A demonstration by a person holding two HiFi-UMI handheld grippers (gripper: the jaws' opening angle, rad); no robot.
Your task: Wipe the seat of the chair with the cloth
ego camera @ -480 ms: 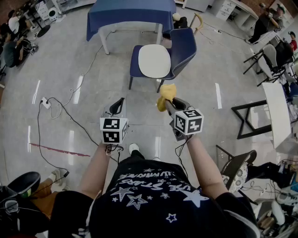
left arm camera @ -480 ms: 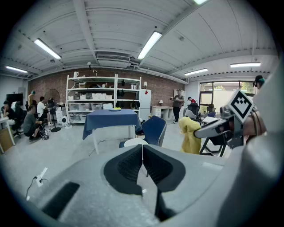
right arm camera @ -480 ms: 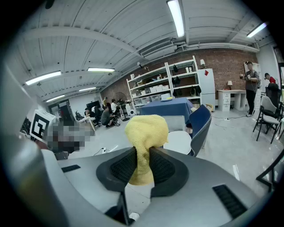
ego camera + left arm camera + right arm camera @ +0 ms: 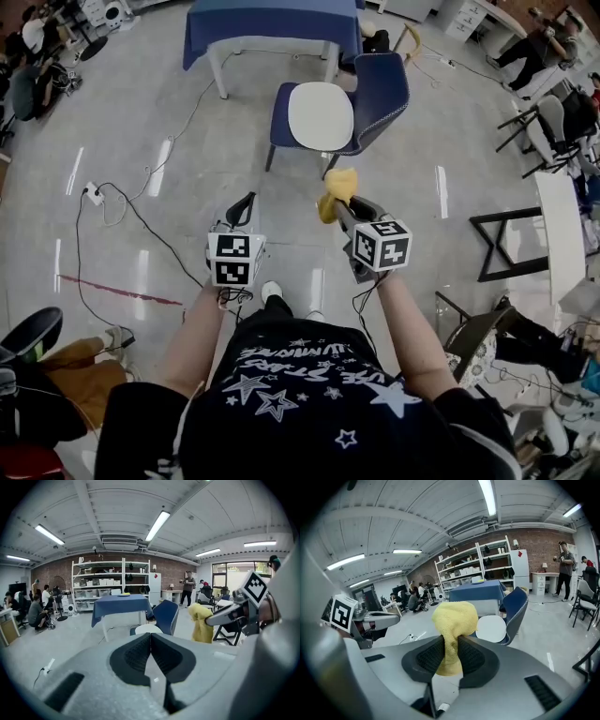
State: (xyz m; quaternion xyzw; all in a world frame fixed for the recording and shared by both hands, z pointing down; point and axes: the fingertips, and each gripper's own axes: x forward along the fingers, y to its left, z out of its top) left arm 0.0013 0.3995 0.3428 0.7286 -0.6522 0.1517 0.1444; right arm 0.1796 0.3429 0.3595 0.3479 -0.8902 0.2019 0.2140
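Observation:
A blue chair with a white seat stands on the floor some way ahead of me; the chair and its seat also show in the right gripper view, and the chair in the left gripper view. My right gripper is shut on a yellow cloth, which bunches above the jaws. My left gripper is shut with nothing in it, to the left of the right one. Both are held well short of the chair.
A table under a blue cover stands behind the chair. A cable and a power strip lie on the floor at left. Black-framed chairs and a white table stand at right. People sit at far left.
The chair sits slightly further right in the head view as I shift forward a little. Both grippers keep their pose, the right still holding the cloth.

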